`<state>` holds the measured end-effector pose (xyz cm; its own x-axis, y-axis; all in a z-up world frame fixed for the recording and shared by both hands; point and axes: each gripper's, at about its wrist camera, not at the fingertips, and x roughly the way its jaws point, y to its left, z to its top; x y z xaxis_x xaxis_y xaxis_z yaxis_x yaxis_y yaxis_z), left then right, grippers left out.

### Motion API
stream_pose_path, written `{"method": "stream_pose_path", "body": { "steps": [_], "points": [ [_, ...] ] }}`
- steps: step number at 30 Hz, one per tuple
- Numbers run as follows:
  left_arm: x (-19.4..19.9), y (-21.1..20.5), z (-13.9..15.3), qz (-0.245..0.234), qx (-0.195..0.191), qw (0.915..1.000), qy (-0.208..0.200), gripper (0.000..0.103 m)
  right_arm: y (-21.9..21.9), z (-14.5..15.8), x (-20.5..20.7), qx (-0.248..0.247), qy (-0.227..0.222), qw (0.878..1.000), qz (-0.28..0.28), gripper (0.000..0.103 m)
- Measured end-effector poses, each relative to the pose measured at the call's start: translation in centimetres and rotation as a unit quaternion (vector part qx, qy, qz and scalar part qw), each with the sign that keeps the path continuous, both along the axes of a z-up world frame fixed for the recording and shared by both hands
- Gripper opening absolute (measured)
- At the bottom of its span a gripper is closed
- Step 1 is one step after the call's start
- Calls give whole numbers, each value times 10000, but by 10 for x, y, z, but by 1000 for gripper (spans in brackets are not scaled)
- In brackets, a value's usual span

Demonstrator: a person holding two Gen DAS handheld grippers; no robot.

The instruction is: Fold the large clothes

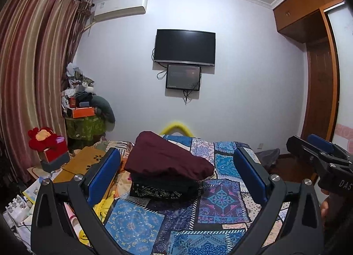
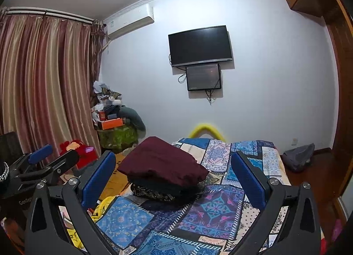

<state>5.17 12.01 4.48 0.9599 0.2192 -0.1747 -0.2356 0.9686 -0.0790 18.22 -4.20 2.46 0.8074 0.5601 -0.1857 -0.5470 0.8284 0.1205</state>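
A folded maroon garment [image 1: 167,155] lies on top of a folded black patterned garment [image 1: 163,188] in a small stack on the bed's blue patchwork cover [image 1: 220,199]. The stack also shows in the right wrist view [image 2: 163,162]. My left gripper [image 1: 176,173] is open and empty, held above the bed, short of the stack. My right gripper [image 2: 174,175] is open and empty, likewise held short of the stack. The right gripper shows at the right edge of the left wrist view [image 1: 317,151], and the left gripper at the left edge of the right wrist view [image 2: 50,158].
A wall TV [image 1: 184,47] with a smaller screen [image 1: 183,77] below hangs ahead. Curtains [image 1: 26,67] and a cluttered green-covered stand [image 1: 86,122] are at the left. A red plush toy [image 1: 46,142] and a wooden board [image 1: 81,162] lie beside the bed. A wardrobe [image 1: 320,67] stands at the right.
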Motion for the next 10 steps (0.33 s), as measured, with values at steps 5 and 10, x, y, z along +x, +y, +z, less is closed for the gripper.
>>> {"method": "stream_pose_path", "body": {
  "steps": [5, 10],
  "points": [
    [3, 0, -3, -24, -29, 10000, 60, 103, 0, -1, 1, -14, 29, 10000, -15, 103],
    [3, 1, -5, -22, -53, 10000, 75, 103, 0, -1, 4, -18, 84, 10000, -20, 103]
  ]
}}
